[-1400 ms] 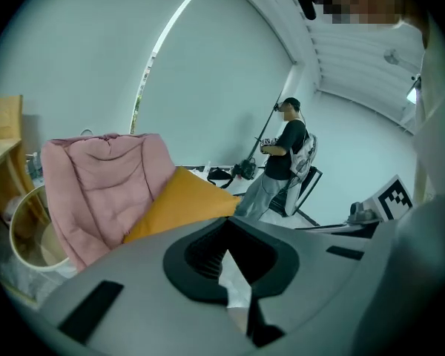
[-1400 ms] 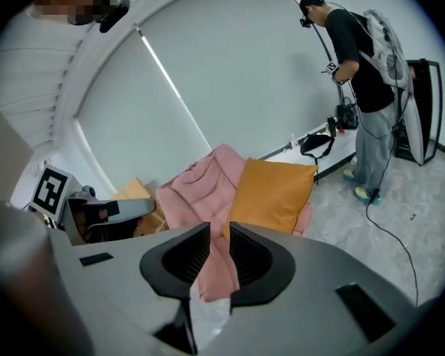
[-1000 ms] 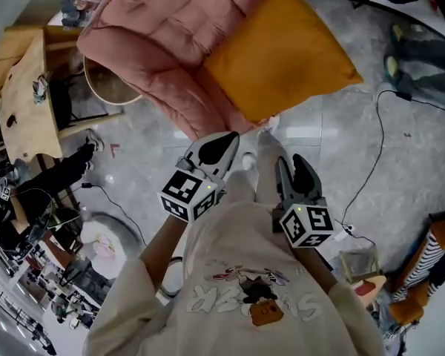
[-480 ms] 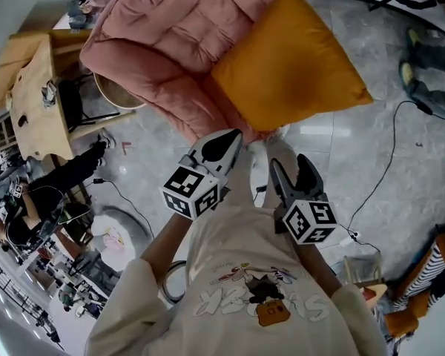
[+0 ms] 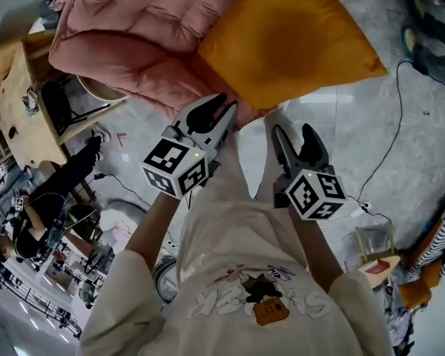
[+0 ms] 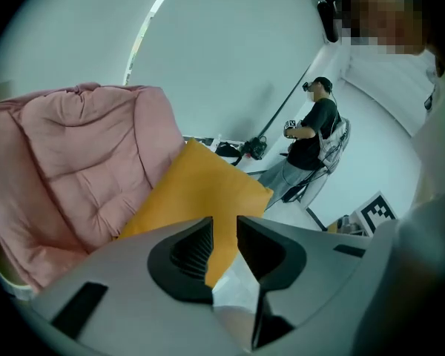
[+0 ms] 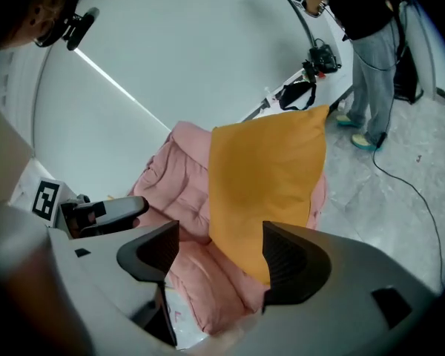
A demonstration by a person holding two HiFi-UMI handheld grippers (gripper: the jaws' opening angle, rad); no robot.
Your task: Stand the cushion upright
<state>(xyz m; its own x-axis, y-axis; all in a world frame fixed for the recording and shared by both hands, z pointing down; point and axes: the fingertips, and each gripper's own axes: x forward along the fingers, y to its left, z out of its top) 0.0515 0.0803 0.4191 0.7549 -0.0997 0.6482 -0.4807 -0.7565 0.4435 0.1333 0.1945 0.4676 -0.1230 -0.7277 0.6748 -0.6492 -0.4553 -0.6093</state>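
Observation:
An orange square cushion rests on a pink padded chair, leaning against its quilted back. It shows ahead of both grippers, the cushion on the chair in the left gripper view and the cushion on the chair in the right. My left gripper hangs just short of the cushion's near corner; its jaws have just been opening to a narrow gap with nothing in it. My right gripper has just been opening too and stands wide, empty, apart from the cushion.
A wooden table stands left of the chair. Cables run over the grey floor on the right. One person stands behind the chair, and another stands at the far right. My own legs are under the grippers.
Both grippers have come down and closer to the cushion's near edge. The right jaws have spread from a narrow gap to a wide one. The left jaws have parted slightly.

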